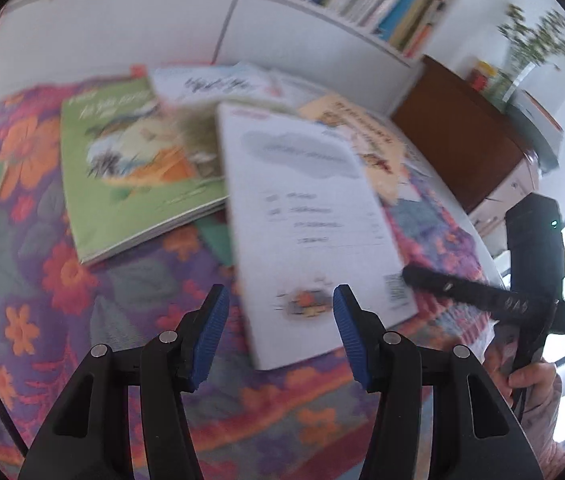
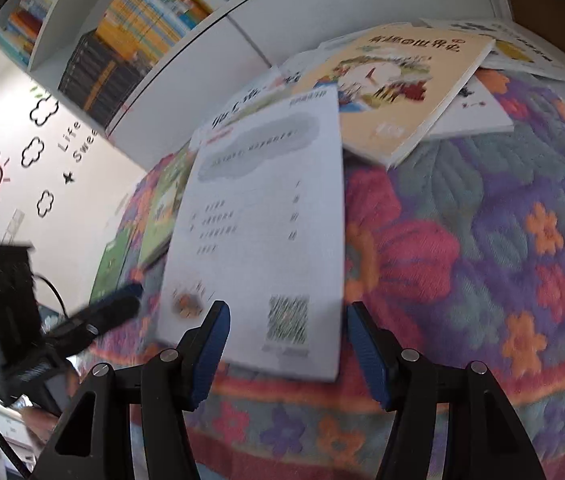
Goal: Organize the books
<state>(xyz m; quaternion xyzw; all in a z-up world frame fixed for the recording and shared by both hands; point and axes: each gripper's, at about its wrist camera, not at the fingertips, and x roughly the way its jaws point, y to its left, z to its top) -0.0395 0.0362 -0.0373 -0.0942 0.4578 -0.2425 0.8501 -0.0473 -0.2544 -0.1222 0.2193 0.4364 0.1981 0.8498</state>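
Note:
A white book [image 1: 310, 220] with a barcode lies face up on a floral quilt [image 1: 130, 280], on top of other books. Left of it is a green picture book [image 1: 130, 160], behind it a yellow-orange book [image 1: 366, 136] and a white one [image 1: 218, 84]. My left gripper [image 1: 280, 320] hovers open over the white book's near edge, with nothing between its pads. My right gripper [image 2: 288, 340] is also open above the white book [image 2: 262, 220], near the corner with the barcode. The yellow-orange book [image 2: 398, 80] lies beyond. Each gripper shows in the other's view: the right gripper [image 1: 414, 276] and the left gripper [image 2: 130, 300].
A white bookshelf [image 1: 322, 12] full of upright books runs behind the quilt. A brown wooden cabinet [image 1: 462, 140] with a plant [image 1: 534, 44] stands at the right. More green books [image 2: 154, 216] lie at the quilt's left side. A hand [image 1: 530, 376] holds the right gripper.

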